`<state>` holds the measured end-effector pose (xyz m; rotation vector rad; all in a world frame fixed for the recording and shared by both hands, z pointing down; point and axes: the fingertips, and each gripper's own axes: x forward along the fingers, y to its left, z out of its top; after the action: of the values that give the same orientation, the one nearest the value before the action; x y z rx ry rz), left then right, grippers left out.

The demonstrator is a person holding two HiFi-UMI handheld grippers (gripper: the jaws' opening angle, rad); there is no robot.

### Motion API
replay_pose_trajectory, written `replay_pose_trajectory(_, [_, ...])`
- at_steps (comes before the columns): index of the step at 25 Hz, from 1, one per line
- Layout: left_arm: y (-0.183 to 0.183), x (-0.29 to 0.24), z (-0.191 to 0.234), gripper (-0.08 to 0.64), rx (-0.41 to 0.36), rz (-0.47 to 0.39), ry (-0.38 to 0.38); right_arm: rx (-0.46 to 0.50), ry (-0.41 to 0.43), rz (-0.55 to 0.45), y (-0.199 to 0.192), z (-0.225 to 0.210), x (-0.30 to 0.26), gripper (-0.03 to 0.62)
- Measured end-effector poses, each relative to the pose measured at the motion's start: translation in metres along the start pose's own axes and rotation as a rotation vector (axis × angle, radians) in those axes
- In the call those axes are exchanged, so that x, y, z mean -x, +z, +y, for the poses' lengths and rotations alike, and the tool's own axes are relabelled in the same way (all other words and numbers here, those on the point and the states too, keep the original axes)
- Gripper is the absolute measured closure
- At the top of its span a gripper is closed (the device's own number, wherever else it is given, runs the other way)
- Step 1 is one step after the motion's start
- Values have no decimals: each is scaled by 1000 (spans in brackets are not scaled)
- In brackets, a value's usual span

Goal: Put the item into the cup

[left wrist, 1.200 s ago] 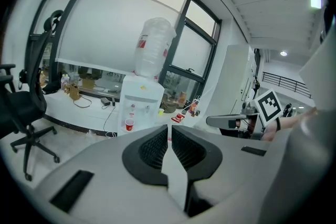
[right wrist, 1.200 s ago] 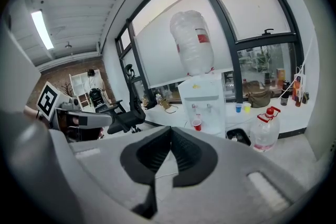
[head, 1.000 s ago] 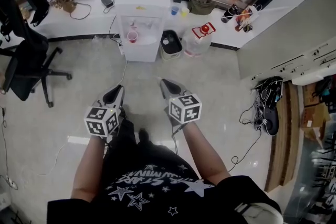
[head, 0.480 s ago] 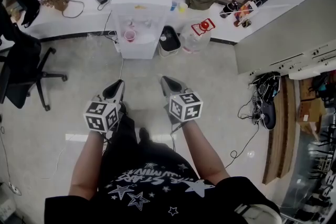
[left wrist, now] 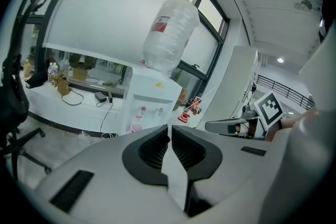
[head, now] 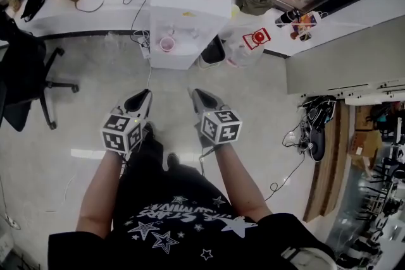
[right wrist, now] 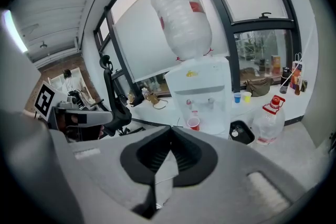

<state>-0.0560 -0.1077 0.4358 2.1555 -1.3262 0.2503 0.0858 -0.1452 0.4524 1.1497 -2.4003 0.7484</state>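
A red cup point(head: 166, 43) stands on the drip tray of a white water dispenser point(head: 190, 16) with a big clear bottle on top. The red cup point(right wrist: 193, 123) shows straight ahead in the right gripper view, and the same cup point(left wrist: 136, 127) sits left of the jaws in the left gripper view. My left gripper point(head: 144, 93) and right gripper point(head: 193, 92) are held side by side over the floor, well short of the dispenser. Both are shut, and I see nothing between the jaws. No loose item shows in any view.
A black bin point(head: 212, 50) and a large water jug with a red cap point(head: 247, 44) stand right of the dispenser. Blue point(right wrist: 237, 97) and yellow point(right wrist: 247, 96) cups sit on the window ledge. An office chair point(head: 25, 82) is at left; cables point(head: 313, 133) lie at right.
The dispenser has drawn nearer and larger in the head view. Both grippers keep their places side by side and stay shut.
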Motion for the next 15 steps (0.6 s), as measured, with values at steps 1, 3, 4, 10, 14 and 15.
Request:
replay_pose_trajectory(1, [3, -3, 8, 531, 1, 2, -2, -4, -3, 3, 4, 1, -10, 591])
replay_pose_trajectory(3, [8, -9, 24, 531, 4, 10, -6, -10, -8, 8, 10, 5, -28, 591])
replay_pose_trajectory(4, [10, -12, 32, 531, 8, 16, -8, -12, -11, 11, 13, 7, -37, 591])
replay_pose_trajectory(10, [8, -32, 71, 531, 35, 55, -38, -22, -53, 41, 22, 8, -77, 591])
replay_pose_trajectory(14, [9, -44, 86, 531, 27, 80, -67, -53, -86, 31, 27, 1, -97, 591])
replay_pose_trajectory(15, [7, -46, 89, 531, 24, 87, -72, -61, -94, 26, 27, -1, -102, 591])
